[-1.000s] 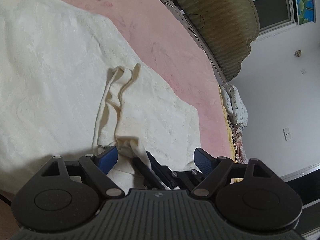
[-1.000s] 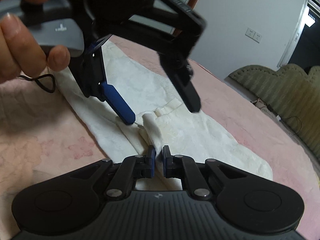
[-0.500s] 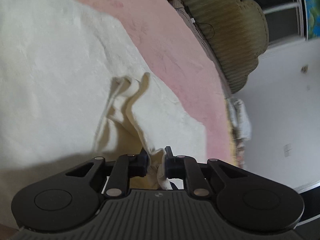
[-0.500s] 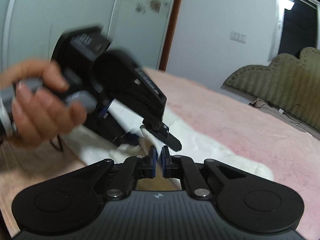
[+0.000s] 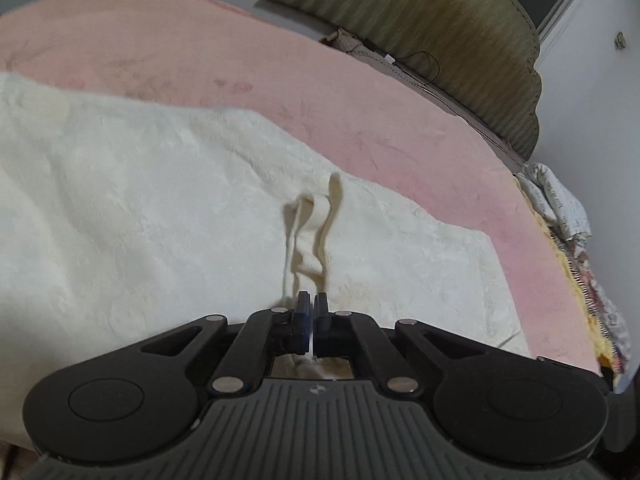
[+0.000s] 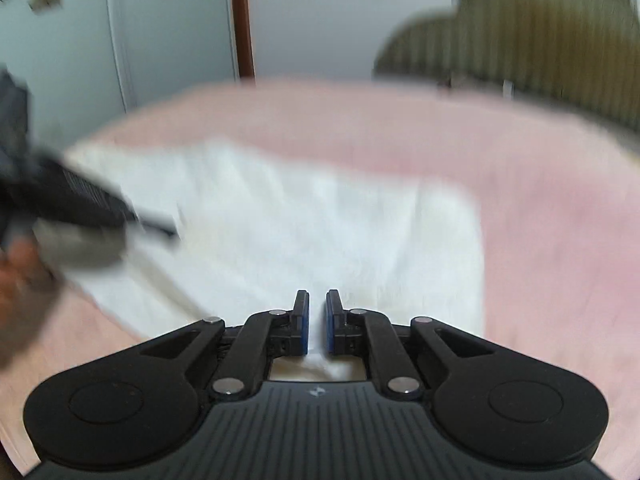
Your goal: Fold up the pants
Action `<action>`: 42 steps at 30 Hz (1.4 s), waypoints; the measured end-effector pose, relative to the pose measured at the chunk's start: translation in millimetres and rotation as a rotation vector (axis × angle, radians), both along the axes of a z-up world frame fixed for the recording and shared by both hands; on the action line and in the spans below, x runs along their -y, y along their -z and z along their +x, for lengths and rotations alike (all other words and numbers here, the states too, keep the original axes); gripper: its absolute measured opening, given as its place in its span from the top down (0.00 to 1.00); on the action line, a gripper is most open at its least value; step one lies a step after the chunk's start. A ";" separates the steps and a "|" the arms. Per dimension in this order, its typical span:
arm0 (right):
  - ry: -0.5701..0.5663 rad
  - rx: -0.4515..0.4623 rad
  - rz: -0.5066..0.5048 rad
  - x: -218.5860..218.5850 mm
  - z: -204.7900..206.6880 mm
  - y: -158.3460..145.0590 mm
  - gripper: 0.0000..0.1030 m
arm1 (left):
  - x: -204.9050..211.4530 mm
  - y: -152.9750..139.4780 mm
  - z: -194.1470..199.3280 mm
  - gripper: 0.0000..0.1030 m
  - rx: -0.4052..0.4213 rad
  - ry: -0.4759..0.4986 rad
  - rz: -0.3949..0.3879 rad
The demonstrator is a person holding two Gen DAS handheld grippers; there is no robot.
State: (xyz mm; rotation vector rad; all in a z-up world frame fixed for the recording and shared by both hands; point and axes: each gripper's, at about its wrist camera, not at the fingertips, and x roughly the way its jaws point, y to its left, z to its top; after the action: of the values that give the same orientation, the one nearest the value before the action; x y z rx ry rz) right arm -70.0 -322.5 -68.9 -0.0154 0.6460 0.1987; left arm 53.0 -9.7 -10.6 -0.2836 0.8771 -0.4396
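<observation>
No writing can be read in either view: your left gripper [image 5: 311,312] carries only a small logo on its grey housing, your right gripper [image 6: 317,322] the same, and the label strip on the black tool at the left edge of the right wrist view is too blurred to make out. No containers show.

The cream pants [image 5: 160,208] lie spread on the pink bed [image 5: 200,52], with the olive headboard [image 5: 440,32] at the bed's far end. Seen from the right wrist, the pants [image 6: 320,232] reach toward that headboard [image 6: 540,48], their far edge well short of it.

Your left gripper is closed almost fully, its 2 fingers pinching a thin ridge of the pants; the fabric stands up in folds just ahead of the fingertips, on the headboard side. Your right gripper is nearly closed with a narrow gap, and white cloth fills that gap, so it has hold of the pants too. A pile of patterned bedding [image 5: 560,208] sits at the bed's edge, just below the headboard's right end.
</observation>
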 end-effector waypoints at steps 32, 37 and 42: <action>-0.228 0.033 0.059 -86.7 16.6 -21.3 0.91 | -9.7 -3.4 17.9 0.13 0.181 -0.088 0.385; -0.198 0.010 0.035 -84.6 22.3 -13.4 0.91 | -9.4 -3.0 11.5 0.11 0.196 -0.105 0.420; -0.148 0.037 0.043 -84.3 20.8 -19.2 0.90 | -14.7 -2.2 6.2 0.10 0.203 -0.124 0.430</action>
State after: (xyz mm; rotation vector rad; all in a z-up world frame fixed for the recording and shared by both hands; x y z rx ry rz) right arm -49.2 -238.2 -49.7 -0.0261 0.6035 0.3546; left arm 59.2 5.0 -8.5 0.1015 0.7290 -0.1534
